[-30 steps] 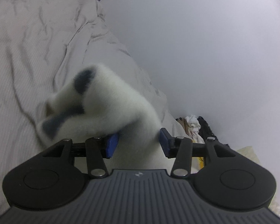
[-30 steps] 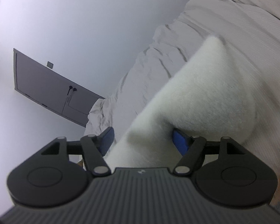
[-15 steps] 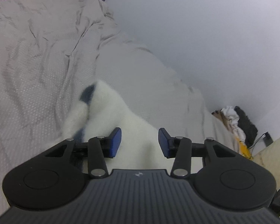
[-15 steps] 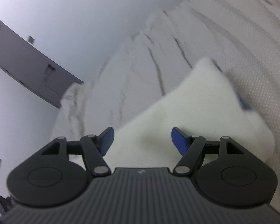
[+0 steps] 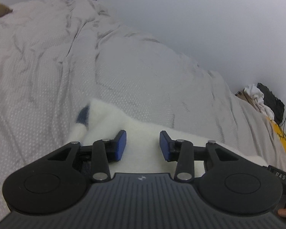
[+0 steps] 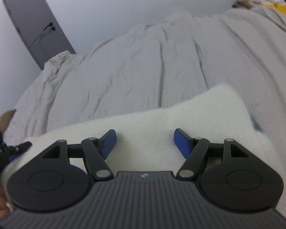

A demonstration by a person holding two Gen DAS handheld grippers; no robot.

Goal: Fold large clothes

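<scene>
Fleece garment settles on the bedspread; my left gripper closing, right gripper opening, neither pinching; I should smooth edges level.

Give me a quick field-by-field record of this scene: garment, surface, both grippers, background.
garment: fluffy white garment with a dark blue patch, lying on the bed
surface: wrinkled pale bedspread
left gripper: jaws closing, white fabric between the pads
right gripper: jaws apart over the garment, grip unclear
background: grey door, white wall, clutter pile beyond the bed
</scene>
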